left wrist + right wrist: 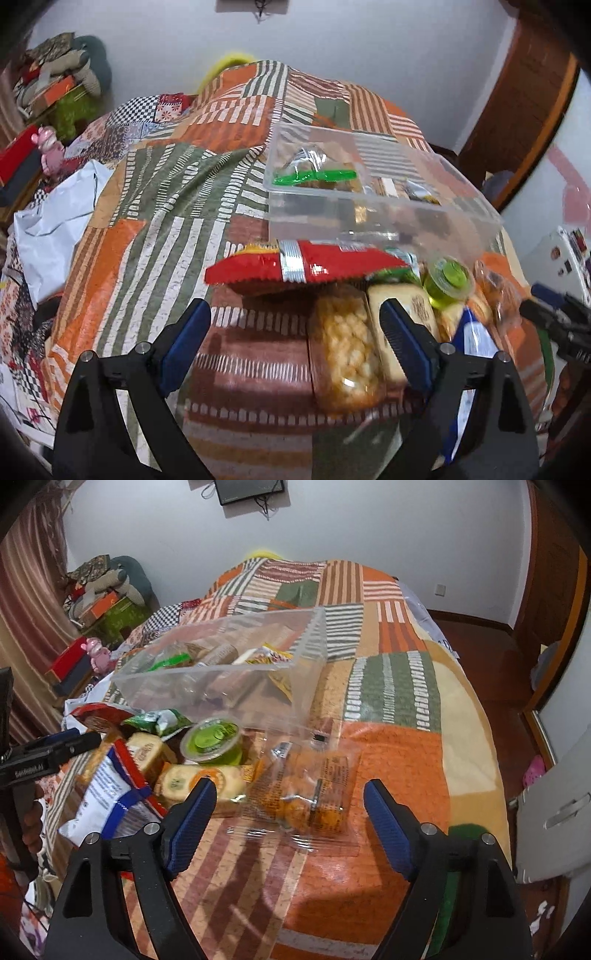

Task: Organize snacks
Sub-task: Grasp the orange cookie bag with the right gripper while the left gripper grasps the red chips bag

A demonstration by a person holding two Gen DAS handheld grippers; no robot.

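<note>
My left gripper (295, 325) gapes over a puffed-snack bag (345, 347); only my right gripper (290, 805), also spread, shows the blurred clear cookie packet (310, 794).

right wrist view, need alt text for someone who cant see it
An open hand-held gripper hangs over a clear packet of orange snacks on a patchwork bedspread. More snacks, among them a green jelly cup, lie to its left in front of a clear bin holding a few packets.
</note>
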